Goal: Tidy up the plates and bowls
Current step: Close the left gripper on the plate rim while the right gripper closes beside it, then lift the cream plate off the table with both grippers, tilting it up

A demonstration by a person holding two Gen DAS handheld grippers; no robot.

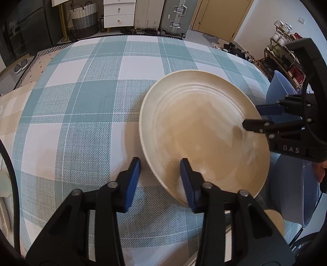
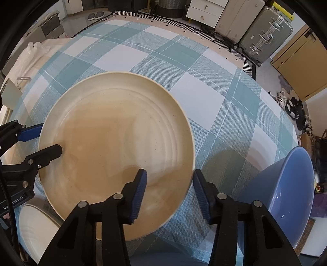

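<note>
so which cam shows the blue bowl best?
Right wrist: the blue bowl shows its rim and much of its inside, at the frame's right edge. Left wrist catches only blue slivers behind the right hand-held gripper.

Left wrist view: close above checked tablecloth (image 1: 81,114), facing far wall, cream plate (image 1: 202,133) at right. Right wrist view: equally close, plate (image 2: 116,147) at left. Shared: plate, cloth, suitcase (image 1: 175,16).

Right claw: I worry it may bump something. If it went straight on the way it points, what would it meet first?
Probably the cream plate's rim: the right claw is open and already straddles that edge. Beyond lies only checked tablecloth; depth is unclear.
</note>
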